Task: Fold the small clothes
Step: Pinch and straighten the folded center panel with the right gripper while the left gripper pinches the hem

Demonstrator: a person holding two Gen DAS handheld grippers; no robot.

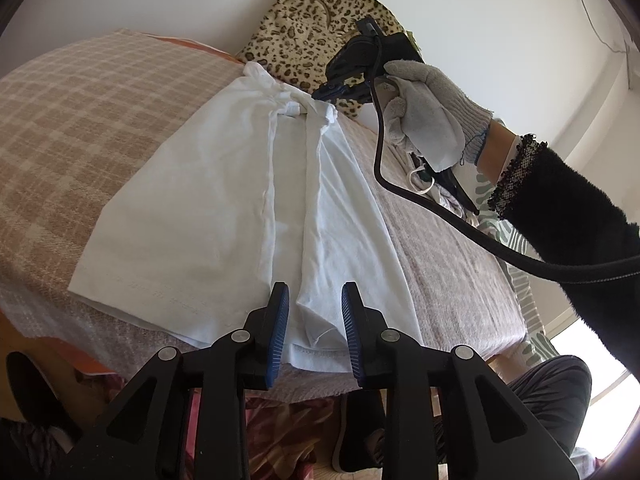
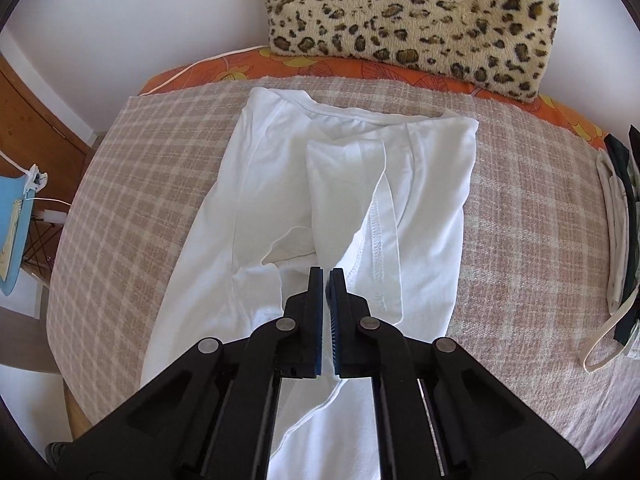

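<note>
Left wrist view: the left gripper (image 1: 314,322) hovered at the near hem of the white T-shirt (image 1: 224,200), its fingers (image 1: 279,332) spread, straddling a raised fold of cloth without pressing it. The shirt lay on the checked blanket (image 1: 80,120) of the bed, side panels folded inward, long axis running away from the fingers toward the leopard-print cushion (image 1: 316,28). At the far collar end, a gloved hand (image 1: 428,108) held the right gripper (image 1: 320,94) tip-down on the cloth. Right wrist view: the right gripper (image 2: 325,276) had fingers (image 2: 316,312) pressed together; whether they pinched fabric cannot be told. The neckline (image 2: 340,114) lay just beyond them, so the right hand was nearer the collar, the left nearer the hem.
</note>
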